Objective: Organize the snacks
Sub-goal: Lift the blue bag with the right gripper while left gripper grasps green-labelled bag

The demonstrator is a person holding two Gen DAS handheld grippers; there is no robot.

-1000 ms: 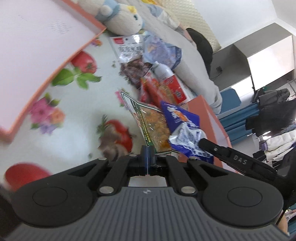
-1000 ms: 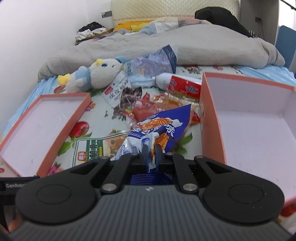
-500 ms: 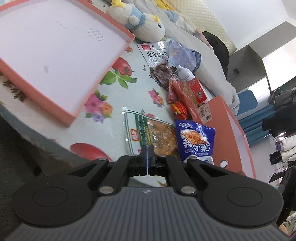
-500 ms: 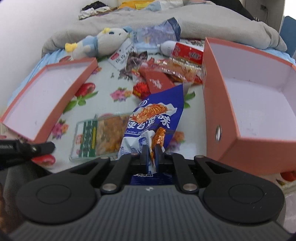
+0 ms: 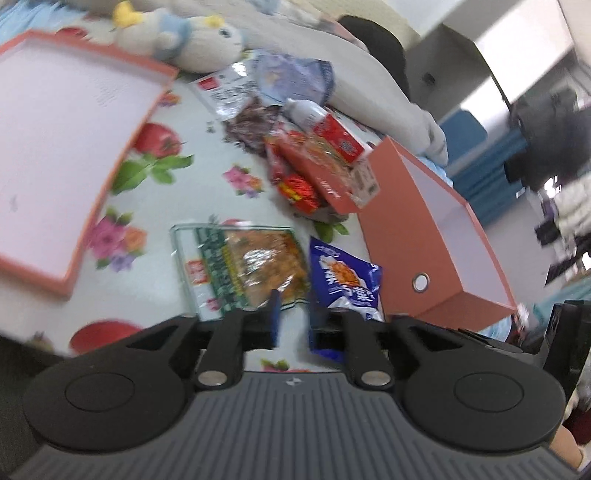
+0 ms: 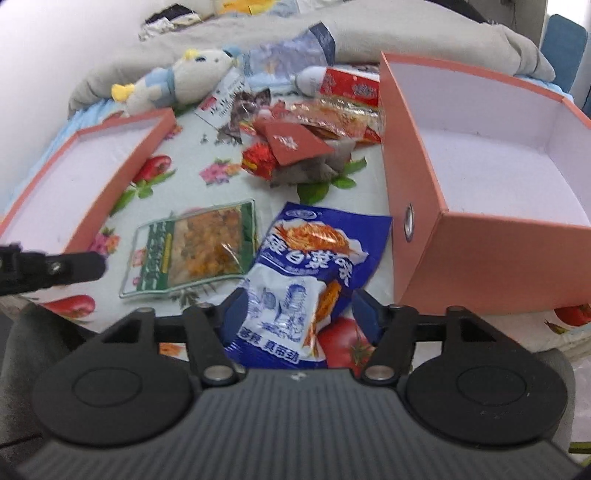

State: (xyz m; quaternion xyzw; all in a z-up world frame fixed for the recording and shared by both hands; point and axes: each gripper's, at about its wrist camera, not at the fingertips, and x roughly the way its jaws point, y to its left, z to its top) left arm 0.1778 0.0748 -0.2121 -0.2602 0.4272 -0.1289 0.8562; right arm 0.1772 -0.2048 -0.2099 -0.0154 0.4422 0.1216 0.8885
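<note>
Right wrist view has the right tool spread wide, its jaws standing either side of the blue snack bag without pinching it; the bag lies flat on the bed's flowered sheet, just beside the deep orange box. Left wrist view shows the left tool parted a little and holding nothing, poised over the near edge of the green clear-window packet, which lies beside the blue bag.

Judging by how things lie, the sorting has barely begun. The deep box shows a bare white inside, and so does the shallow orange tray on the other side. Every snack in view is outside both: the two near packets, then the heap further back with a red envelope-like pack, small red foil sweets, crinkled orange wrappers and a red-and-white tube.

The bags are thin glossy film, crumpled and slippery-looking, soft enough to buckle when pinched. Both containers look like stiff card with matte orange outsides and sharp corners; the deep one has a metal eyelet in its end wall. A plush toy rests beyond the tray against the grey blanket.
</note>
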